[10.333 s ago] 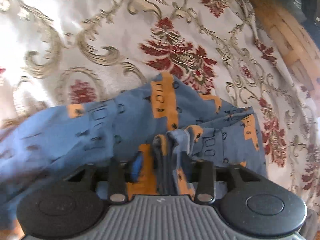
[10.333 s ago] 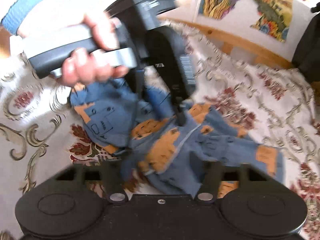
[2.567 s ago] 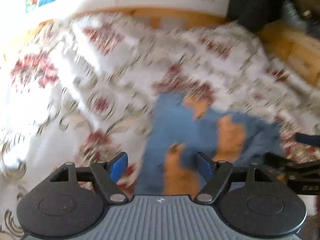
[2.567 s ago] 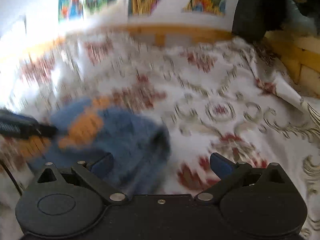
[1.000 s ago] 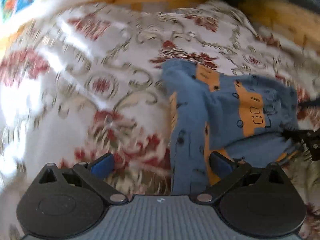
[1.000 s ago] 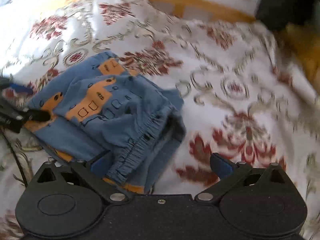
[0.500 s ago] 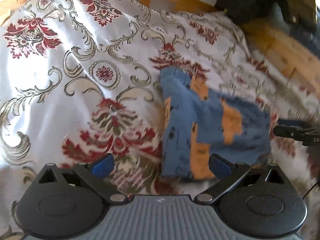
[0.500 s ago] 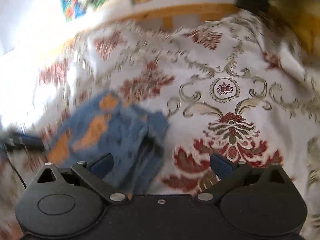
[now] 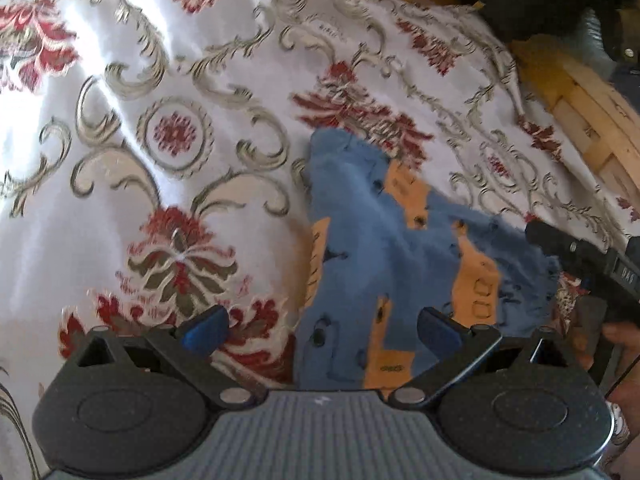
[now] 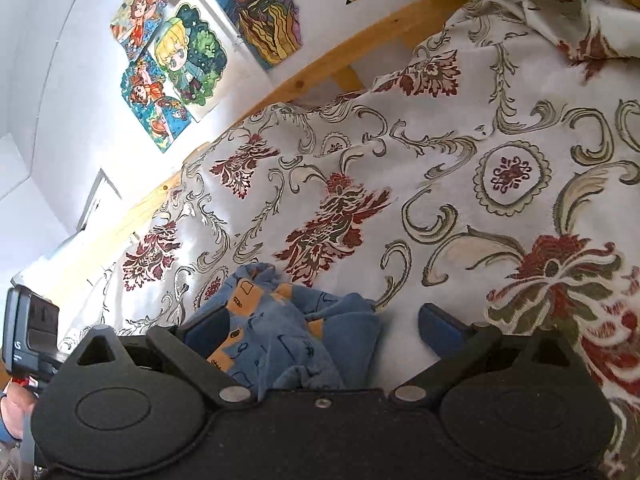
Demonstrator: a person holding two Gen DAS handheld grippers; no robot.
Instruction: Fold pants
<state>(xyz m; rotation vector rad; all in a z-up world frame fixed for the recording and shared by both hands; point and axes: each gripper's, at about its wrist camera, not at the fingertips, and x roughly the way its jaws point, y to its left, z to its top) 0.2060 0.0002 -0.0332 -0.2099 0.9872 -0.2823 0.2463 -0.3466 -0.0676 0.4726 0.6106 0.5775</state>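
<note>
the soft, floppy pants (image 9: 384, 256) are lying low in the middle; both the left gripper (image 9: 320, 326) and right gripper (image 10: 320, 326) are gaping wide, holding nothing. pinching a thick edge is looking best.

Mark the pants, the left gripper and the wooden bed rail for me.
pants (image 9: 372, 248), left wrist view, on the blue cloth near the bundle's middle.
left gripper (image 9: 322, 326), left wrist view, midway between its open blue fingertips.
wooden bed rail (image 10: 384, 26), right wrist view, on the long top rail.
</note>
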